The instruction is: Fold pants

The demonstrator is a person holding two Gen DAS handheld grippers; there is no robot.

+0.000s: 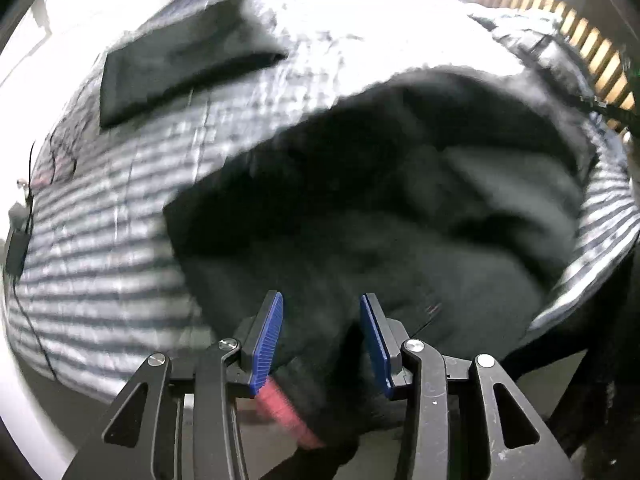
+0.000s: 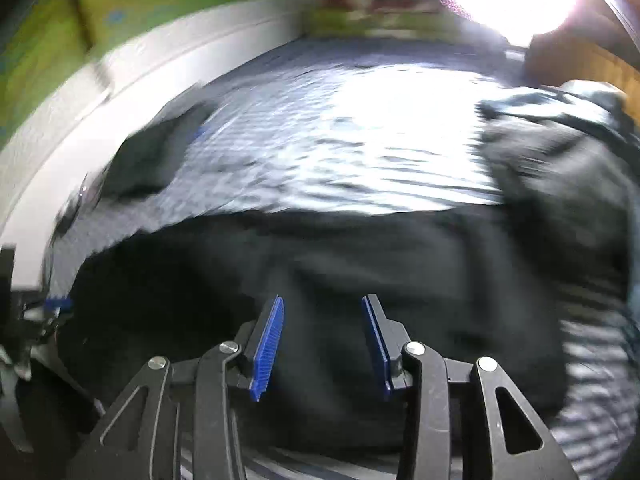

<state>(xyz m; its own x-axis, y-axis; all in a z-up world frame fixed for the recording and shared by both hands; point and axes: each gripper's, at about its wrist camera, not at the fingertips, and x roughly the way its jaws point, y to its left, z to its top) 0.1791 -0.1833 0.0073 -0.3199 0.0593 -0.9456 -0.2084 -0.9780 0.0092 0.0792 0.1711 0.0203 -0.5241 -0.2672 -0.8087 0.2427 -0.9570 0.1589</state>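
Dark pants point(image 1: 400, 216) lie spread on the striped bedspread point(image 1: 100, 240), blurred by motion. A pink band point(image 1: 280, 412) shows at their near edge, just under my left gripper point(image 1: 321, 300). That gripper is open, its blue pads point(image 1: 267, 340) on either side of a fold of the dark cloth without pinching it. In the right wrist view the same pants point(image 2: 340, 280) fill the lower half. My right gripper point(image 2: 323, 302) hovers open over them, nothing between its pads. The left gripper point(image 2: 56, 304) shows at the far left of that view.
A folded dark garment point(image 1: 176, 60) lies flat at the far left of the bed. Another bunched dark garment point(image 2: 560, 152) sits at the right. A white bed frame point(image 2: 120, 80) runs along the far side. Wooden slats point(image 1: 592, 48) and a bright light lie beyond.
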